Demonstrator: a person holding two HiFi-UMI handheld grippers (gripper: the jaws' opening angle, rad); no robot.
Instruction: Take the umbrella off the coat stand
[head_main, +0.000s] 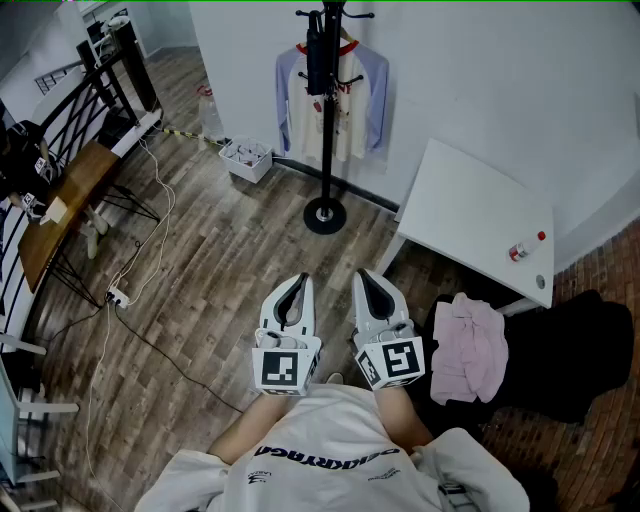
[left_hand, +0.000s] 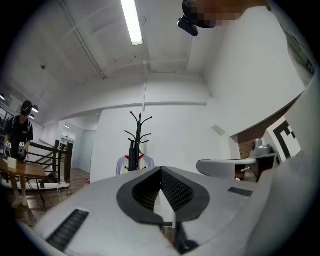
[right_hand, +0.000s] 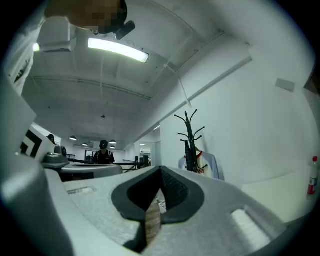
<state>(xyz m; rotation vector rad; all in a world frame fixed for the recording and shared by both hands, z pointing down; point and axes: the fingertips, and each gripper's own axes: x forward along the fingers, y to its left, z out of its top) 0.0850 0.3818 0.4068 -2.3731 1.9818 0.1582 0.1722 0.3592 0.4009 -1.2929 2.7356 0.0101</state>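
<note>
Jaws together on both: we're holding the left gripper (head_main: 298, 283) and right gripper (head_main: 366, 278) side by side, empty, facing the coat stand (head_main: 325, 185) where the umbrella (head_main: 318, 55) is hanging.

How the umbrella (head_main: 317, 62) hooks onto the coat stand (head_main: 326, 185) is too small to tell.

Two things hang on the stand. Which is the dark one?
The folded umbrella, a narrow black bundle; the shirt behind it is white with bluish sleeves.
</note>
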